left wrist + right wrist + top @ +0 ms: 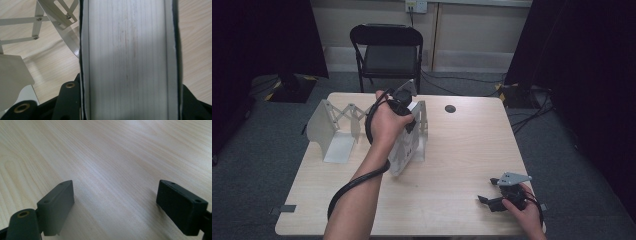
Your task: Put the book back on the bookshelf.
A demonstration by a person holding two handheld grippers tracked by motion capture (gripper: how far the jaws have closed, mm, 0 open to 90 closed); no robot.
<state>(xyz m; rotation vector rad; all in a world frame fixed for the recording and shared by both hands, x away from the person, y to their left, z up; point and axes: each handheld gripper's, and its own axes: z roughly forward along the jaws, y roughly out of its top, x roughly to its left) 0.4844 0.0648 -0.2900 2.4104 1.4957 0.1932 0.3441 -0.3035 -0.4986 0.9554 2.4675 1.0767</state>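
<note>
White book [130,60] clamped in left tool [404,107] by metal rack [334,125], mid-counter | step: shelving, judged | next: tip upright between rack ends | right tool [115,202] spread, idle at near right corner

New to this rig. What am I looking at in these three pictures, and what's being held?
There is no robot arm here: a person holds a two-jaw gripper in each hand at a wooden table.

The high view comes from a fixed camera above the person, looking forward and down. The other two come from cameras riding on each gripper, looking along its black jaws.

The left gripper is shut on a thick white book, holding it up on the table beside a metal expanding book rack. In the left gripper view you see the book's page edges between the jaws, with the rack's crossed strips at upper left.

The right gripper rests low near the table's right front corner, jaws open, holding nothing.

A black folding chair stands beyond the table.
</note>
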